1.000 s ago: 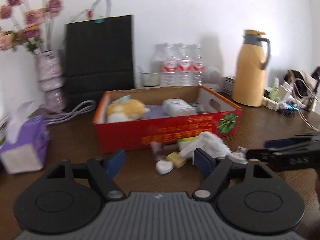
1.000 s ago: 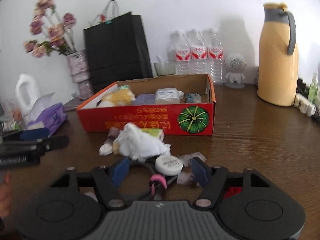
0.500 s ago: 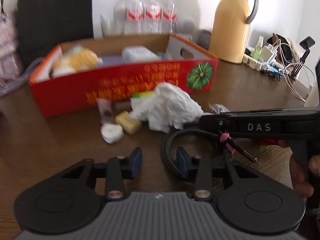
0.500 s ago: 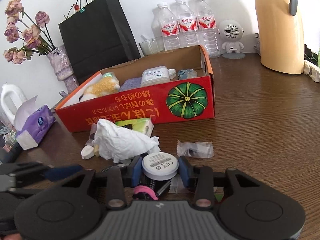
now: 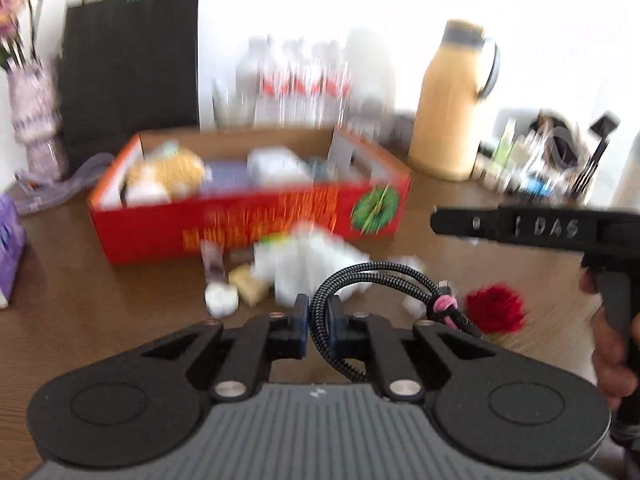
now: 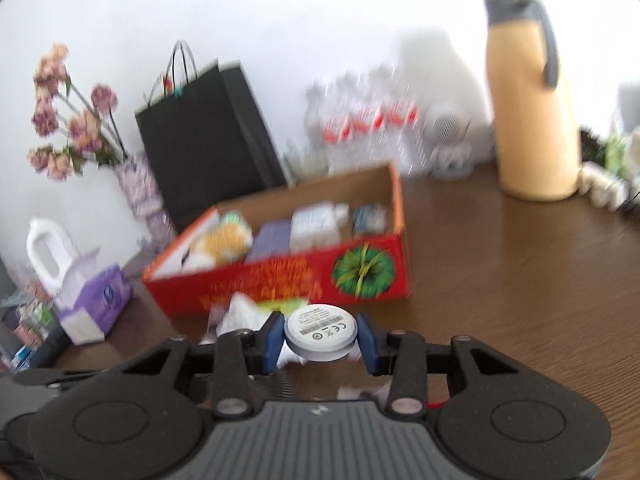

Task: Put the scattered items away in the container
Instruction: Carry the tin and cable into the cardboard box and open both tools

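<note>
Now you have both picks made: your left gripper fingers pinch the braided cable, your right gripper fingers clamp the white round puck. Carry both over the red box ahead, then release.

We see a red box with orange lettering and a green pumpkin print, a black-and-white braided cable with a pink tie, and a white puck. The counter is dark brown wood grain, the flask yellow with a grey handle.
</note>
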Demonstrator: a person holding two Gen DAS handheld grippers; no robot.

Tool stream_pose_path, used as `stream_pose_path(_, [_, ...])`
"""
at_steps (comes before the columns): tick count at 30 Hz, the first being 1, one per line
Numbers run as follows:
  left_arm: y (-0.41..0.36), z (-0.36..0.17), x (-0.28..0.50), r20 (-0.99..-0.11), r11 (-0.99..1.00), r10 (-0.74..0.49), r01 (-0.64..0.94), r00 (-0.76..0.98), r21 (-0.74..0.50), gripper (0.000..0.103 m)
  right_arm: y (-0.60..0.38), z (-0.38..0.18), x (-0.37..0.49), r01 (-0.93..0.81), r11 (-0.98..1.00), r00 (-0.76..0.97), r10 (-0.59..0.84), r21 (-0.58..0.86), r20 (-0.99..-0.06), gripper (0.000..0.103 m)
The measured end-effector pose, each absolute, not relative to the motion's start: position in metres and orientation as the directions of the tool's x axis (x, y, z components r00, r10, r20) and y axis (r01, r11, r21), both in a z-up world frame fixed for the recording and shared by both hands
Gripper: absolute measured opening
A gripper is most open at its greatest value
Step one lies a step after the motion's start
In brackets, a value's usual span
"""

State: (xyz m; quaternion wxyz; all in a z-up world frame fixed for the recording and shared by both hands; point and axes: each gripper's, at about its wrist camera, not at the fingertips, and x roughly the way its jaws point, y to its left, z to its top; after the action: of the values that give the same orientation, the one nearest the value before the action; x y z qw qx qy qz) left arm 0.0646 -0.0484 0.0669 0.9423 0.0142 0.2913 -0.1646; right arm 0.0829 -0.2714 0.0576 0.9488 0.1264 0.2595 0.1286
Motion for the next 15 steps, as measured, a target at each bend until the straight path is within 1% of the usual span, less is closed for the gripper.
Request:
stream_pose_path(5, [-0.040, 0.120, 0.020, -0.398, 0.957, -0.276, 0.290, 0.875, -0.027, 0.010, -0.284, 0.091, 0.048, -0.163, 0.952, 0.892, 0.254, 0.258, -0.374, 0.038])
stream_pose_path(7, [-0.032, 0.134, 0.005, -0.354, 0.963, -0.260, 0.267, 0.898, -0.029, 0.010, -0.286, 0.104, 0.032, -0.169, 0.955, 0.907, 0.247, 0.242, -0.342, 0.038])
stream_pose_path(11, [-0.016, 0.153, 0.000, -0.323, 0.976, -0.215, 0.218, 0.922, -0.028, 0.010, -0.289, 0.122, 0.011, -0.193, 0.955, 0.920, 0.256, 0.225, -0.298, 0.038])
stream_pose_path(15, [-0.006, 0.179, 0.032, -0.294, 0.981, -0.181, 0.195, 0.938, 0.018, 0.010, -0.287, 0.146, 0.020, -0.215, 0.957, 0.925, 0.264, 0.196, -0.272, 0.038])
